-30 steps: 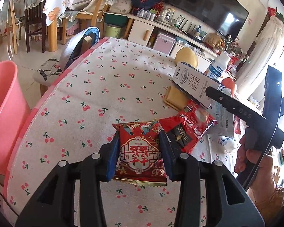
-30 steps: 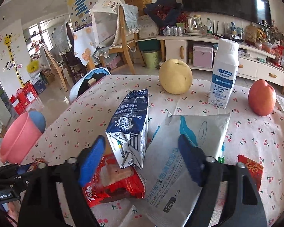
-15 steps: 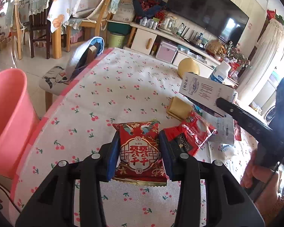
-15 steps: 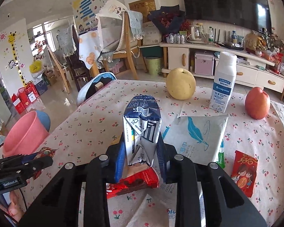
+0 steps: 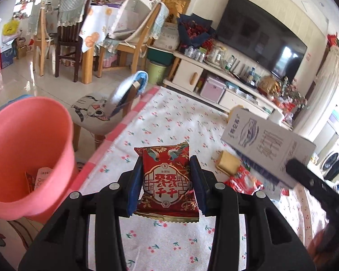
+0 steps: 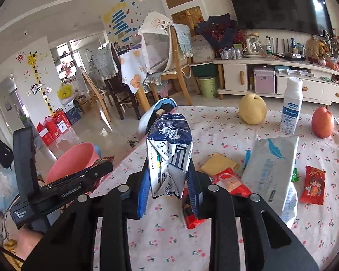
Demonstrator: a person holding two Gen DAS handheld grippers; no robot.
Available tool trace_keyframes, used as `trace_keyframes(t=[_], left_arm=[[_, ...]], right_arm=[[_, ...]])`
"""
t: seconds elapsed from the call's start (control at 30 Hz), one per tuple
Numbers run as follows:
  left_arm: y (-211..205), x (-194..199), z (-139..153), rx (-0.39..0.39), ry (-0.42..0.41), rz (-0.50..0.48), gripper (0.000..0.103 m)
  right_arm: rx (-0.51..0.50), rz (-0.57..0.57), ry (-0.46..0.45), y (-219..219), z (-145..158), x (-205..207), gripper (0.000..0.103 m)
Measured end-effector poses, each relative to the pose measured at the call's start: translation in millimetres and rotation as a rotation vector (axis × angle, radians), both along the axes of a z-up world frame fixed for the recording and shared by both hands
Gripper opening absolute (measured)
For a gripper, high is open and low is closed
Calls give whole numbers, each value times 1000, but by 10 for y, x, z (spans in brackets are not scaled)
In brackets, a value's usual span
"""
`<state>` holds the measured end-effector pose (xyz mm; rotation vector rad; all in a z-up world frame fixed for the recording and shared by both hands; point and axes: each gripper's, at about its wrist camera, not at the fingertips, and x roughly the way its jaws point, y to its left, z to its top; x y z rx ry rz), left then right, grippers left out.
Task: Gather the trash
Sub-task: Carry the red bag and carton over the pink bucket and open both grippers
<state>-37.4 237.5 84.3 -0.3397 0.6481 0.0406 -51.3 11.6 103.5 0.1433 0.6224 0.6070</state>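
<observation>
My left gripper [image 5: 166, 166] is shut on a red snack packet [image 5: 165, 187] and holds it above the cherry-print tablecloth [image 5: 174, 122], near the table's left edge. My right gripper [image 6: 169, 174] is shut on a crushed blue and white milk carton [image 6: 168, 140], which stands upright between the pads, clear of the table. The left wrist view shows that carton [image 5: 266, 142] at the right. A pink bucket [image 5: 27, 149] stands on the floor left of the table with a few wrappers inside. From the right wrist, the bucket [image 6: 74, 160] lies behind the left gripper [image 6: 101, 167].
On the table lie a red wrapper [image 6: 228, 183], a yellow packet [image 6: 219, 163], a pack of wipes [image 6: 273, 169] and a small red packet [image 6: 313, 185]. Behind them are a pear [image 6: 253, 109], a white bottle [image 6: 291, 108] and an apple [image 6: 322, 123]. A cushioned chair [image 5: 90, 110] stands by the table's left edge.
The right gripper closed on the milk carton and lifted it off the table. Both grippers rose and moved left toward the pink bucket; the left kept the red packet.
</observation>
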Motion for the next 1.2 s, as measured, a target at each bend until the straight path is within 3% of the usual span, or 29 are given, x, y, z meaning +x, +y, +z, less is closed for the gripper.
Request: trace_keyframes(t=[0.37,0.6,0.97,1.0,1.1,1.17,1.2], left_arm=[[836,-181,166,-63,-50,265,42],[1401,-259,124,-107,-8,443,42],[1957,-321,-69,-247,61,553,42],[1993,-330,-93,-260,64,565,44],[2057,-329,-119,-260,73,596,72],[2053,-326,-114,-249,68,609,74],[2054,-341,-108,-243,63,611,76]], right_arm=[[50,182,33,956,224,-254,31],[39,276,84,1549,211,-224,31],[-21,355,156,2244,-25,-234,32],[-22,360,167,2287,-53,-222,32],[-43,359,194,2383,-166,-219,37],[-35,357,207,2385,-222,-229,49],[-33,348,203,2366,-235,-249,60]])
